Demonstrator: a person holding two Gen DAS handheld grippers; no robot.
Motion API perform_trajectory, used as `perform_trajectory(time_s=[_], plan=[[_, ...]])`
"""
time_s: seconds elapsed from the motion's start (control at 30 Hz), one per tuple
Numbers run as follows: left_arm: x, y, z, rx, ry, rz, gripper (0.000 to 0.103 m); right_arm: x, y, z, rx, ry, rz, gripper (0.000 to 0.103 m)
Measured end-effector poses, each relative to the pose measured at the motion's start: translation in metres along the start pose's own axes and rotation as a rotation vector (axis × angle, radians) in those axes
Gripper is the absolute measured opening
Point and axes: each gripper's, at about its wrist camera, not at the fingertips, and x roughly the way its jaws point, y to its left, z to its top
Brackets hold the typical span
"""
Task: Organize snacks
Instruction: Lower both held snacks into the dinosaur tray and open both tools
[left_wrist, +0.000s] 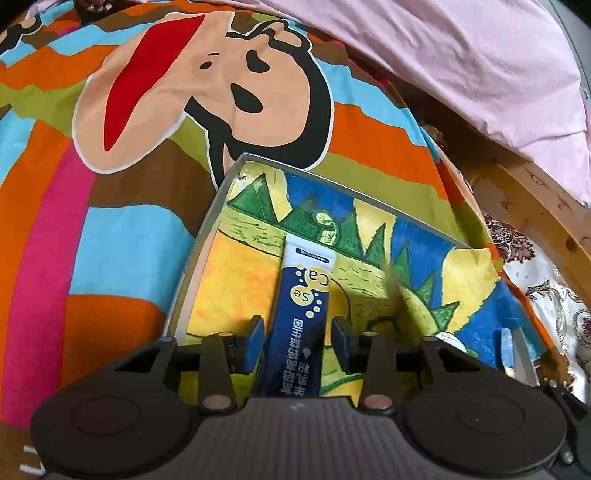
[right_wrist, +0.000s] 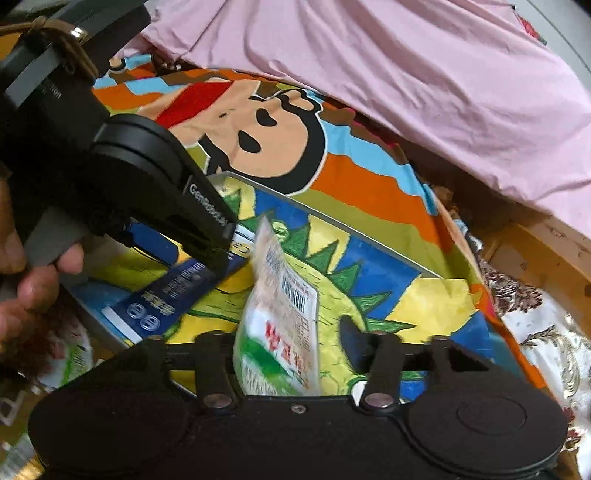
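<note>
Left wrist view: the left gripper (left_wrist: 298, 341) points down into a shallow box (left_wrist: 221, 206) lined with a crayon dinosaur drawing. Its jaws stand apart, with a dark blue snack tube (left_wrist: 299, 314) lying lengthwise between them on the box floor; a narrow gap shows on each side, so the blue pads (left_wrist: 255, 343) do not press on it. The tube's white end lies ahead of the jaws. The box rests on a striped cartoon bedsheet (left_wrist: 110, 229); a pink quilt (left_wrist: 480, 66) lies beyond. Right wrist view: the right gripper (right_wrist: 288, 354) has its jaws wide apart. A white and green snack packet (right_wrist: 280, 325), blurred, stands tilted between them over the box floor, close to the left-hand jaw and clear of the right-hand one. To the left of these jaws, the left gripper sits over the tube, held by a person's hand (right_wrist: 26, 280).
</note>
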Motion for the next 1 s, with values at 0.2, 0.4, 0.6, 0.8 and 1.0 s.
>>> perform_trajectory(time_s=[0.2,0.4,0.6,0.8,1.0], plan=[[-0.027,-0.006,0.003,0.015,-0.03,0.026,0.069,-0.022,-0.003,0.014,0.05,-0.033,0.07,0.081],[-0.067,-0.008,0.004,0.02,-0.099,0.033,0.081,-0.06,-0.016,0.018,0.109,-0.109,0.063,0.09],[-0.116,-0.019,0.001,0.064,-0.176,0.063,0.091,-0.109,-0.037,0.019,0.181,-0.219,0.036,0.101],[-0.169,-0.032,-0.014,0.11,-0.281,0.084,0.101,-0.162,-0.059,0.016,0.271,-0.325,0.018,0.102],[-0.217,-0.045,-0.047,0.153,-0.352,0.086,0.102,-0.215,-0.063,0.001,0.288,-0.407,-0.011,0.102]])
